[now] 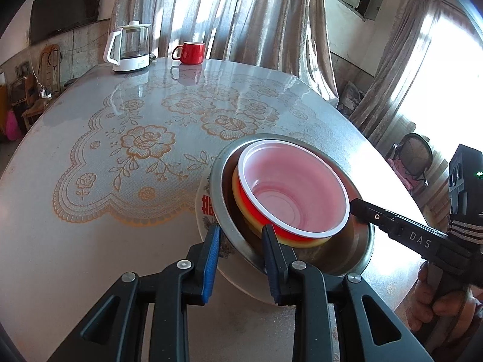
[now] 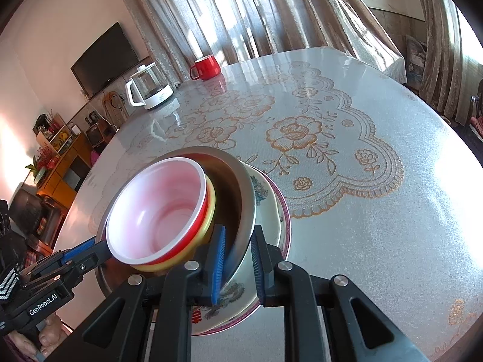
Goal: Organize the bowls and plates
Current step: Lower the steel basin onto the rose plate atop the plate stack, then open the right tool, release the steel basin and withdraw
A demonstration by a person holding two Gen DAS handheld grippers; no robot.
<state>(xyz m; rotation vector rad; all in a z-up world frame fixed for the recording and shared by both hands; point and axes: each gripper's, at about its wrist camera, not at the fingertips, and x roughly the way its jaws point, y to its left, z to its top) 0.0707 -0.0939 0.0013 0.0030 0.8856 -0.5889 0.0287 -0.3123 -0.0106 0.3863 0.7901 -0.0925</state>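
A stack stands on the table near me. Patterned plates point(image 1: 206, 208) point(image 2: 267, 202) lie at the bottom and carry a steel bowl point(image 1: 219, 193) point(image 2: 241, 178). Inside it sits a yellow bowl point(image 1: 240, 196) point(image 2: 212, 205), which holds a red bowl with a white inside point(image 1: 289, 193) point(image 2: 157, 205). My left gripper point(image 1: 240, 238) point(image 2: 96, 249) is shut on the steel bowl's near rim, one pad outside and one inside. My right gripper point(image 2: 238, 241) is shut on the same bowl's rim at the other side. In the left wrist view only one of its fingers point(image 1: 371, 214) shows, reaching the rim from the right.
A glass kettle on a white base point(image 1: 129, 48) point(image 2: 149, 90) and a red mug point(image 1: 190, 52) point(image 2: 206, 66) stand at the table's far edge. A flowered lace-print cloth point(image 1: 145, 141) point(image 2: 302, 132) covers the table. Curtains hang behind, and a chair point(image 1: 413, 154) stands at the right.
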